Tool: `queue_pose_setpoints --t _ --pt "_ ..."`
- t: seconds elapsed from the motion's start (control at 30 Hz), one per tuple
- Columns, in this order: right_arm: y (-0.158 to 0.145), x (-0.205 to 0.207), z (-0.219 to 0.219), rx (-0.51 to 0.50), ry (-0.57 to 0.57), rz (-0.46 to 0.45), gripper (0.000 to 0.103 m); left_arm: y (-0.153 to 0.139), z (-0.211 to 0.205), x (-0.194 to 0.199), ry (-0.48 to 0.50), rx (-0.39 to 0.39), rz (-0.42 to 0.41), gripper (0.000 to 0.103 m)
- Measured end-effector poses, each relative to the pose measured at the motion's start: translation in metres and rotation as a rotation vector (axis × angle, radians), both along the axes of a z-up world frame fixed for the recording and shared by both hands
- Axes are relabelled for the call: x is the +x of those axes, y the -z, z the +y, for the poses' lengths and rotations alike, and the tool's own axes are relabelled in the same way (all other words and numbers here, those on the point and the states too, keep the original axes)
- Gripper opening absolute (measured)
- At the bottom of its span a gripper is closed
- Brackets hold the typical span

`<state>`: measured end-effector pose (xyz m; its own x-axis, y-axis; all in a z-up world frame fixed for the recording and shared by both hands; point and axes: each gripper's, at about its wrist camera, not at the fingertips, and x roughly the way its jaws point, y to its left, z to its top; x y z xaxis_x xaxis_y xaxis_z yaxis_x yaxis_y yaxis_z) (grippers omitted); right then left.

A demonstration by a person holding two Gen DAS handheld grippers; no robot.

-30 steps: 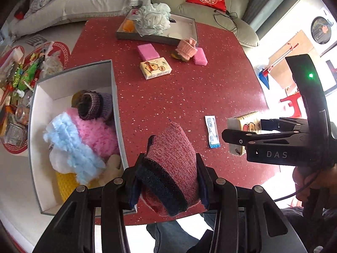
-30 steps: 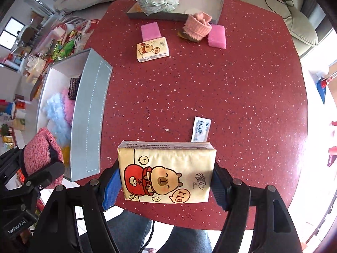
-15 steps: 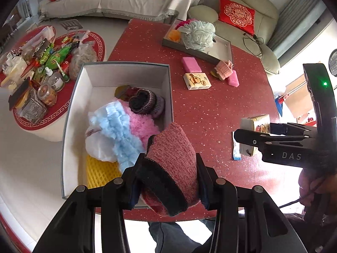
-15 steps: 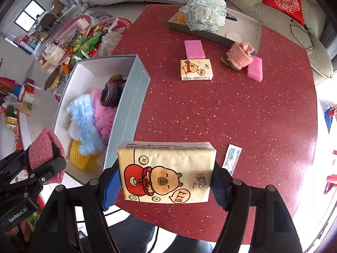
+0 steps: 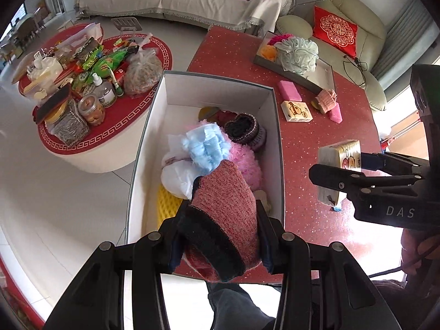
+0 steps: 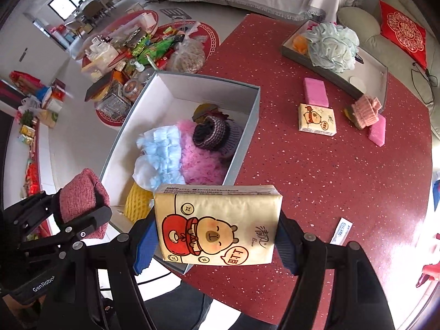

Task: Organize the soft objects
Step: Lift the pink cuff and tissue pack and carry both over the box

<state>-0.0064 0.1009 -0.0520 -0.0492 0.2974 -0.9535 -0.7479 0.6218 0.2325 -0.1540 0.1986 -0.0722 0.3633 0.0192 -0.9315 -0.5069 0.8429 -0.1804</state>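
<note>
Two grippers, both loaded, both held over the near end of the scene. Left gripper [image 5: 220, 236] is clamped on a red knit sock [image 5: 224, 206] with a dark cuff, hanging above the near end of the open grey box [image 5: 277, 126]. Risk: the sock is bulky and only pinched across its middle, so it could sag or slip and land on the box's near wall or off the edge onto the floor instead of inside. The box already holds a blue fluffy piece [image 5: 206, 148], pink fluffy piece [image 5: 244, 162], a dark knit hat [image 5: 243, 130] and a yellow foam net [image 5: 167, 205]; it looks fairly full, so a drop onto the pile could roll back out.

Right gripper [image 6: 217, 236] is clamped on a tissue pack [image 6: 217, 225], near the box's right wall over the red table [image 6: 316, 170]. Risk: both tools converge on one box and look close enough to knock together, or the pack could clip the wall. Soft pack may crush or squirt out sideways.
</note>
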Motion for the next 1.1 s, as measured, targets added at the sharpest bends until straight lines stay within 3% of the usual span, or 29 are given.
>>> queue_pose_setpoints --t 0.2,1.1 --pt "0.008 -0.015 0.005 -0.005 -0.025 0.02 0.076 0.003 0.008 -0.008 -0.002 0.017 0.018 0.045" --pt "0.005 -0.006 0.001 0.007 0.014 0.012 0.076 -0.003 0.01 0.0 0.032 0.053 0.011 0.045"
